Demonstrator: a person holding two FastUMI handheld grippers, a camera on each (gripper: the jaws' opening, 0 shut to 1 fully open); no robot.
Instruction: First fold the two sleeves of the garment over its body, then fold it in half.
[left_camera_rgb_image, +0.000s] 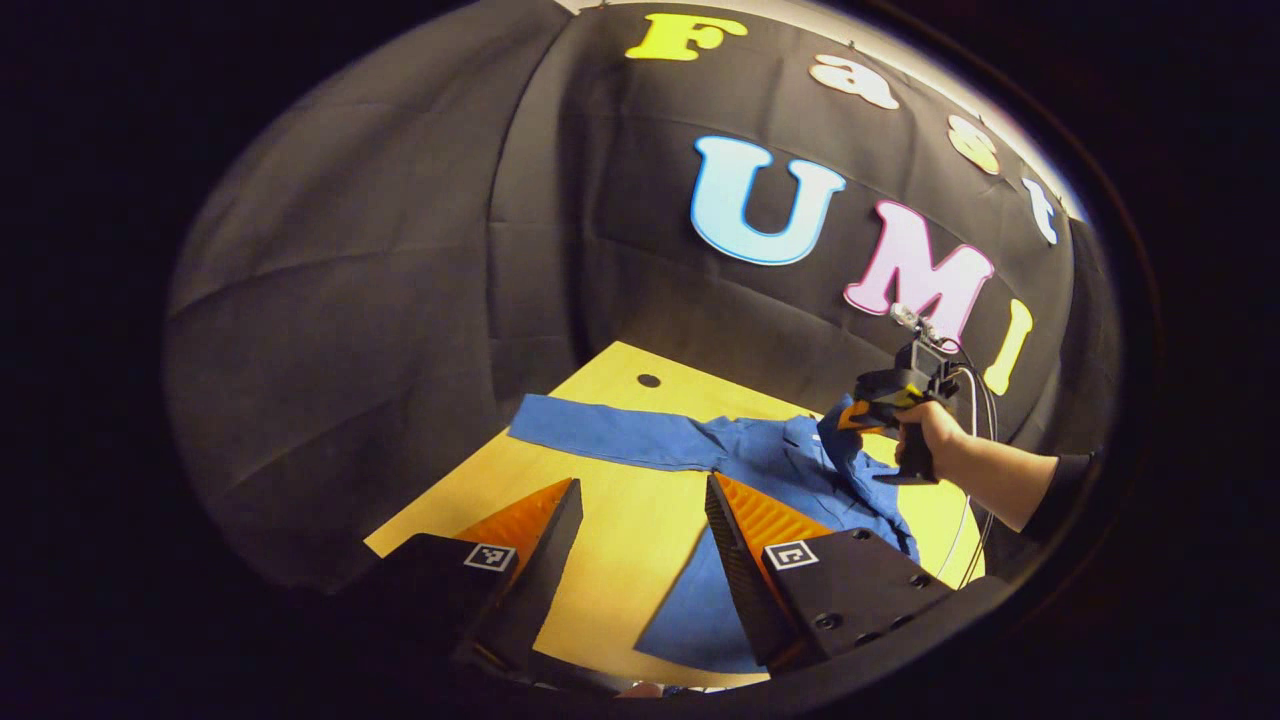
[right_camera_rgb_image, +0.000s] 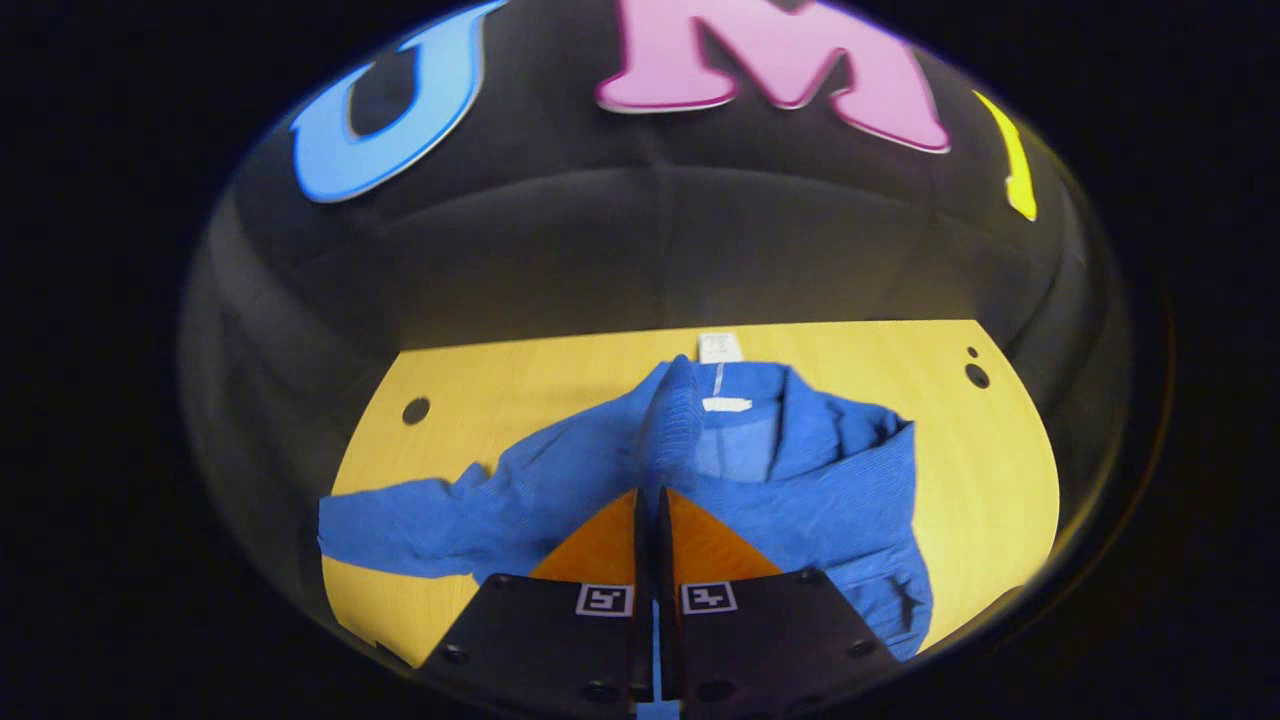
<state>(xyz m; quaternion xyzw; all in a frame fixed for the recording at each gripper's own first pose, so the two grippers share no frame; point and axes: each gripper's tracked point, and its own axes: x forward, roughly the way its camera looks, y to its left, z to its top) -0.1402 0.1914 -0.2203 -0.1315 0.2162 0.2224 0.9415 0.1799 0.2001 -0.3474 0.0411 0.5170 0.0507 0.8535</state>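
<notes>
A: Where is the shirt (left_camera_rgb_image: 770, 455)?
B: It lies on the yellow wooden table (left_camera_rgb_image: 620, 520), collar toward the far edge by the black cloth wall (left_camera_rgb_image: 350, 300). In the left gripper view one sleeve (left_camera_rgb_image: 610, 435) stretches out flat toward the table's far left corner, close to a small round hole (left_camera_rgb_image: 648, 380) in the board.

A: And the other sleeve?
B: The right gripper (right_camera_rgb_image: 655, 495) has a ridge of blue cloth (right_camera_rgb_image: 668, 430) between its fingers. The jaws are together, clamped on that fabric, which stands up in a fold over the shirt's body, just in front of the collar and its white label (right_camera_rgb_image: 722, 404).

A: Can you see that gripper from the other side?
B: Yes. In the left gripper view a hand (left_camera_rgb_image: 925, 430) holds it above the right part of the shirt, with the cloth lifted at its tip and a cable hanging behind.

A: What about the left gripper (left_camera_rgb_image: 640, 510)?
B: Its jaws stand wide apart with nothing between them. Bare table and the shirt's lower hem show through the gap, near the table's front edge.

A: Anything else on the table?
B: Two more small holes (right_camera_rgb_image: 975, 372) near the far right corner in the right gripper view.
</notes>
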